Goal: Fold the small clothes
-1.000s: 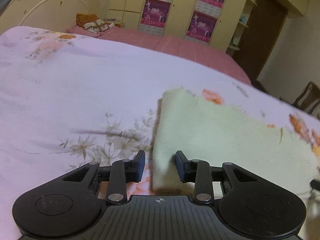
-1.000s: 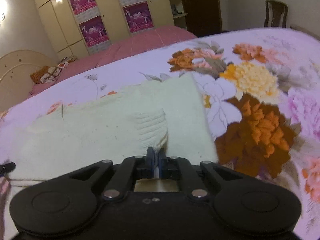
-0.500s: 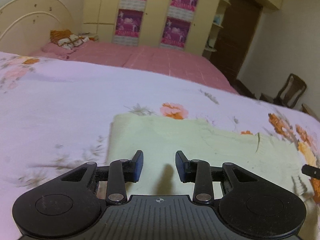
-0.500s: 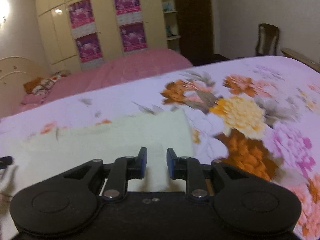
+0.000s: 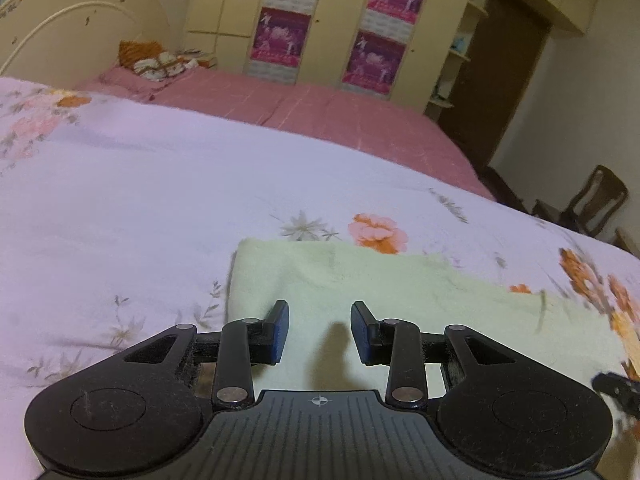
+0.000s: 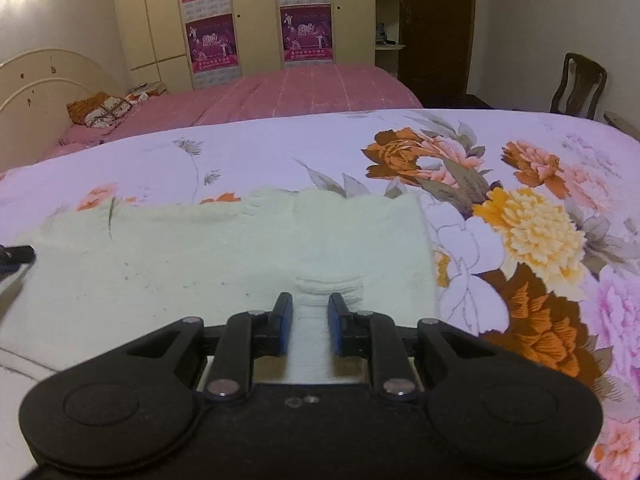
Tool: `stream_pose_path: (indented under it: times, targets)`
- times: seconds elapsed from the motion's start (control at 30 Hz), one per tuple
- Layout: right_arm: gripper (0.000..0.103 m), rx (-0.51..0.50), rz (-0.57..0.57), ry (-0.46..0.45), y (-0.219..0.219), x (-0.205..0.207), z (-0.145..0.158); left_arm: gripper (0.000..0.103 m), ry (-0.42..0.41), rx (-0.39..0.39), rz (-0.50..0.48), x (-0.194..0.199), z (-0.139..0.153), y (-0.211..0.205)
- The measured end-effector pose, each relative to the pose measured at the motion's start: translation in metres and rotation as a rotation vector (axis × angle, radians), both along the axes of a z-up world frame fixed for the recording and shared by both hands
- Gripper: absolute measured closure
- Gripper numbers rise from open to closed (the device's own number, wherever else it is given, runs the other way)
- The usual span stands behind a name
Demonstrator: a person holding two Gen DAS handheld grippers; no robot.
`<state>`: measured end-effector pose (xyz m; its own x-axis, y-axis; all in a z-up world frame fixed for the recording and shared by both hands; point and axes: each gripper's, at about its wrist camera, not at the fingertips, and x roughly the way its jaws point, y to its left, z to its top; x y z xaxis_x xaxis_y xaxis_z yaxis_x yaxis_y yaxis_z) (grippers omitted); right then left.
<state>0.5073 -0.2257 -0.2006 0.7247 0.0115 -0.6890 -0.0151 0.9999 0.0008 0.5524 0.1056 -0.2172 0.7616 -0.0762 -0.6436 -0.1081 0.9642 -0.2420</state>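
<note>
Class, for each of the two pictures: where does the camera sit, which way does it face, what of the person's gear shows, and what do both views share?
Left wrist: rides the left hand-held gripper, facing the pale garment's left end; open fingers show.
Right wrist: rides the right hand-held gripper, facing the garment's right end; open fingers show.
Shared: garment, floral bedspread, pink bed, postered wardrobe.

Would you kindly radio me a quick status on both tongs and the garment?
Left tongs open, empty. Right tongs open, empty. Pale cream knitted garment folded flat on floral bedspread. Nothing in the way.
</note>
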Motion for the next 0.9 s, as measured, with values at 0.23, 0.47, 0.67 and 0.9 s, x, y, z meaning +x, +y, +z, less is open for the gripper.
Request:
stream_pose_path:
  times: [0.23, 0.47, 0.67, 0.9]
  targets:
    - [0.067, 0.062, -0.060, -0.020, -0.019, -0.017, 0.005, 0.068, 0.010, 0.038, -0.030, -0.022, -0.006, -0.001]
    - [0.069, 0.100, -0.028, 0.006, -0.013, -0.013, 0.002, 0.068, 0.013, 0.052, -0.029, -0.012, -0.005, -0.003]
    - [0.068, 0.121, -0.077, 0.008, -0.027, -0.011, 0.000, 0.068, 0.011, 0.061, -0.027, -0.006, -0.006, 0.001]
    - [0.093, 0.121, 0.013, 0.011, -0.015, -0.015, 0.001, 0.068, 0.006, 0.069, -0.031, 0.001, -0.006, -0.001]
